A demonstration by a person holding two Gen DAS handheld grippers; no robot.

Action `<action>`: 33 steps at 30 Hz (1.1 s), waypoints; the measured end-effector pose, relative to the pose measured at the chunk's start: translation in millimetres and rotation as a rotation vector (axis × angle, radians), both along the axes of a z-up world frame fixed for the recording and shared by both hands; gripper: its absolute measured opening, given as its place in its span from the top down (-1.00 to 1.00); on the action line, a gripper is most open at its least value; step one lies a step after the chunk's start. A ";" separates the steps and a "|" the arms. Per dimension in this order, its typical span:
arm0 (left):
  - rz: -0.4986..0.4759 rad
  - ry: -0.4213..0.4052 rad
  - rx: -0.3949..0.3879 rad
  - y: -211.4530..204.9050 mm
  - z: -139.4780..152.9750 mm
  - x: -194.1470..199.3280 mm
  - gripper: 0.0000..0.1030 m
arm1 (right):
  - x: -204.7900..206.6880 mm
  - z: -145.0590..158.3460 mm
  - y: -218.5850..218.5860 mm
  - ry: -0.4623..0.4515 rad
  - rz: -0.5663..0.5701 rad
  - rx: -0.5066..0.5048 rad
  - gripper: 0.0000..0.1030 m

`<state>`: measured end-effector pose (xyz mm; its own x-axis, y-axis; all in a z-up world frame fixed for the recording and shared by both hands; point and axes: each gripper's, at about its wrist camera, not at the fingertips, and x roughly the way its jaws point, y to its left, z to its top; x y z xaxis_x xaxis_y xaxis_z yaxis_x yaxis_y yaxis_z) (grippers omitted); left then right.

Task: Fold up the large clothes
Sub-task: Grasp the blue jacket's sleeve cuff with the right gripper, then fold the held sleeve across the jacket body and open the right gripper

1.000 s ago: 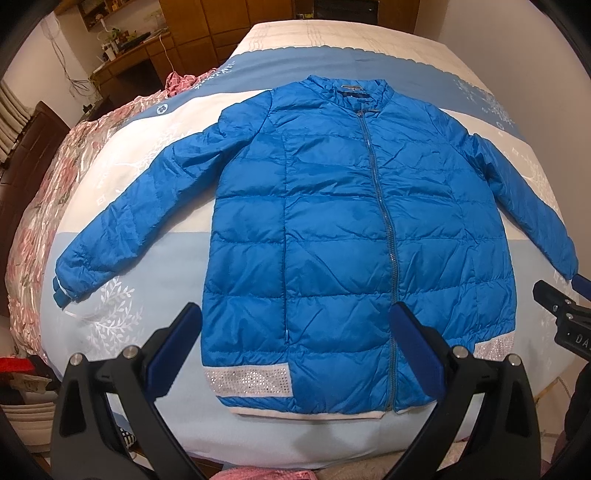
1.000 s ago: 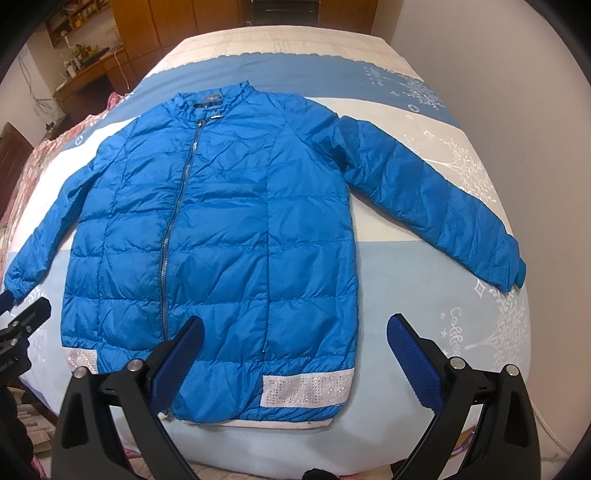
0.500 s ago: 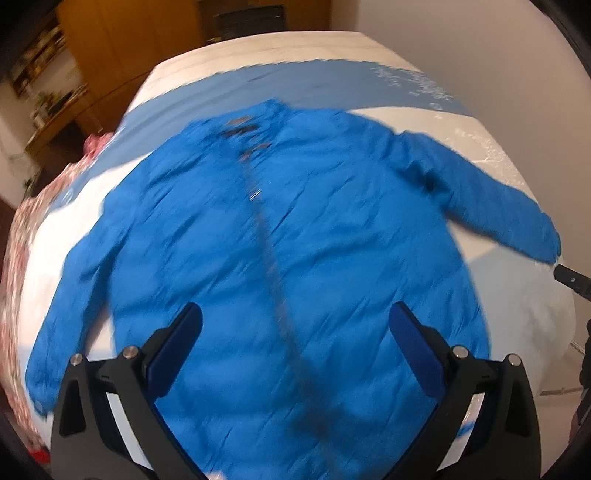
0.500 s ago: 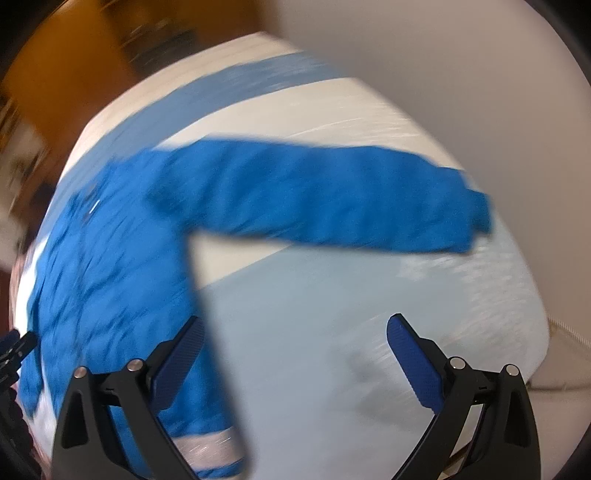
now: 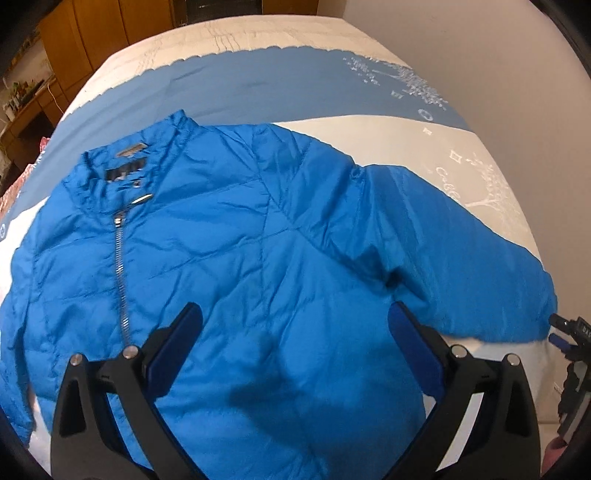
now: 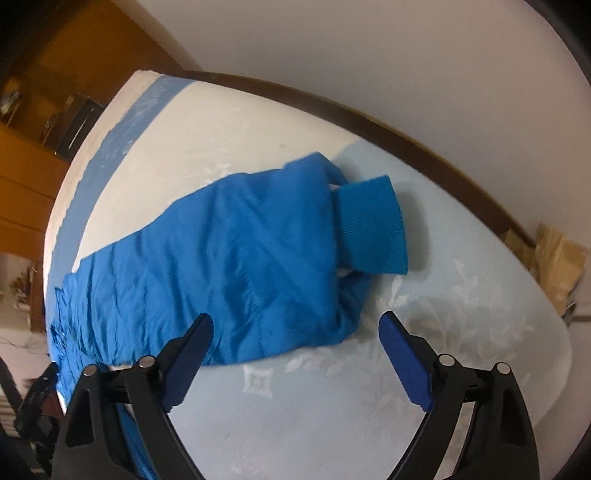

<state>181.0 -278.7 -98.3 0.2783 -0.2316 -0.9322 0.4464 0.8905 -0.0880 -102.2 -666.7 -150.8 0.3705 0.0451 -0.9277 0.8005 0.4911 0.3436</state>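
A bright blue quilted jacket (image 5: 236,258) lies face up and zipped on the bed, collar toward the far end. My left gripper (image 5: 295,343) is open and empty, hovering over the jacket's chest on its right half. The jacket's right sleeve (image 6: 229,266) stretches across the bed, and its ribbed cuff (image 6: 373,225) lies near the bed's far edge. My right gripper (image 6: 295,350) is open and empty, just short of the sleeve's end. The right gripper also shows at the edge of the left wrist view (image 5: 569,332), beside the cuff.
The bed (image 5: 295,74) has a blue and white patterned cover. A white wall (image 6: 369,55) runs along the bed's right side past a dark wooden bed frame (image 6: 406,136). Wooden cabinets (image 5: 103,33) stand beyond the head end. A brown paper item (image 6: 557,258) sits by the frame.
Both grippers have moved forward and rightward from the jacket's hem. The left now hovers over the chest; the right has swung to the right sleeve's cuff. Both stay open.
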 end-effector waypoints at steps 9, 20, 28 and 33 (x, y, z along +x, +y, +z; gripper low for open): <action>0.049 0.076 0.021 -9.2 -40.7 23.9 -0.39 | 4.9 -19.3 -23.2 -0.012 -0.058 0.016 -0.11; 0.040 0.053 0.006 3.6 -43.1 27.9 -0.06 | 22.1 44.6 3.8 -0.373 0.021 0.022 0.61; 0.060 0.032 -0.018 34.5 -23.5 33.4 -0.06 | 125.5 82.6 95.7 -0.388 0.354 -0.070 0.62; 0.083 0.031 -0.025 61.8 -17.7 35.3 -0.06 | 191.2 69.1 167.3 -0.310 0.517 -0.106 0.62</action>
